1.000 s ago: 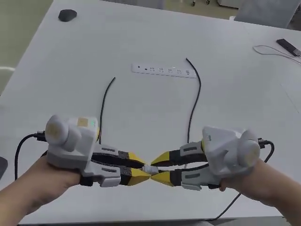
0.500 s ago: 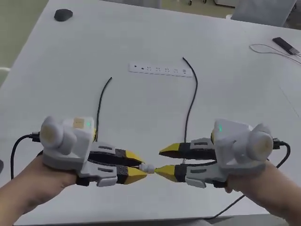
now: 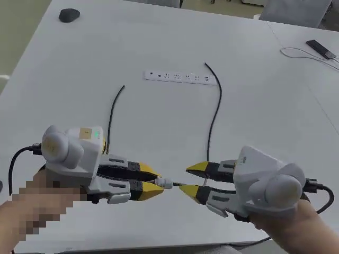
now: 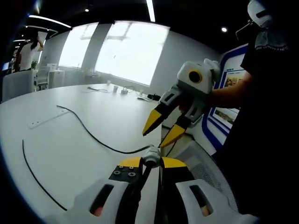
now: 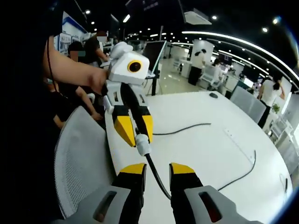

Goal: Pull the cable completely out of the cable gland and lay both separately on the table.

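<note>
We see a small white cable gland (image 3: 164,183) pinched in the left gripper's (image 3: 159,183) fingers, off the tabletop (image 3: 265,111) and well nearer us than the power strip (image 3: 180,78). The thin black cable (image 5: 156,176) sits threaded in it, its free end lying just beyond the power strip's right end.

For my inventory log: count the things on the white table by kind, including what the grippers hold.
Black cables: 2
Cable gland: 1
Power strip: 1
Black mouse: 1
Total: 5
</note>
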A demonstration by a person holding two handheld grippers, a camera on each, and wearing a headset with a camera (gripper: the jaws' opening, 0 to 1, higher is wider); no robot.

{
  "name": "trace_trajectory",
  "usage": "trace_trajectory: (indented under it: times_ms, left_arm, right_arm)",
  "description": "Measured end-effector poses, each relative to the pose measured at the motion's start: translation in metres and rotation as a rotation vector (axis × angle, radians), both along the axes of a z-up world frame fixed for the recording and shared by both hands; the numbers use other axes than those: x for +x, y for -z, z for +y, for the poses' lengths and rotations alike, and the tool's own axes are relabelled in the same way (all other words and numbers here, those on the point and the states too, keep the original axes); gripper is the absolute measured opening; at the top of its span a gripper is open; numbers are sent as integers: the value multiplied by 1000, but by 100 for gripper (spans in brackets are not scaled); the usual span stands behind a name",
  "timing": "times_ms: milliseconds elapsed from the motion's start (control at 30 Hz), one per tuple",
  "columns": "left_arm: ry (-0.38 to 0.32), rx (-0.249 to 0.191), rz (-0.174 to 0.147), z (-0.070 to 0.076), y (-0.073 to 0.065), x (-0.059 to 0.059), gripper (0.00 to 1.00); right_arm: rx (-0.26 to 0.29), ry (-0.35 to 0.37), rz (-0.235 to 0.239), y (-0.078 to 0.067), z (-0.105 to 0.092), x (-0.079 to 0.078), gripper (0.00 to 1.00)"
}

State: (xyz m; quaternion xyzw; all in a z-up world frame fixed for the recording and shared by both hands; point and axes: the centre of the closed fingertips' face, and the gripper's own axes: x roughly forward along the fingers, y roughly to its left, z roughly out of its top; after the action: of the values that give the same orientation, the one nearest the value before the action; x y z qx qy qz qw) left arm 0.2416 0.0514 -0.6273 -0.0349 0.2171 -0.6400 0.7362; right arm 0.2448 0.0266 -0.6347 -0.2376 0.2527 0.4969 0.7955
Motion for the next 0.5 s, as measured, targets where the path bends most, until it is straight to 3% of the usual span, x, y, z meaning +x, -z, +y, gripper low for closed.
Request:
trace_trajectory:
  times_ms: [133,167,367,500]
  left_arm:
    - [-5,-2,-1,0,-1,0,15]
    - [-5,-3,1,0,-1,0,15]
    - [-25,-12,-4,0,-5,3,15]
    - [-29,-8,-3,1,-5,4,15]
  right_arm:
    - [-25,-6,-38,1,4,-1,14]
    - [-30,6,-77,-2,4,3,14]
    - [-35,1,-97,-3,11,2,12]
    - [-69,-11,-144,1,11,3,6]
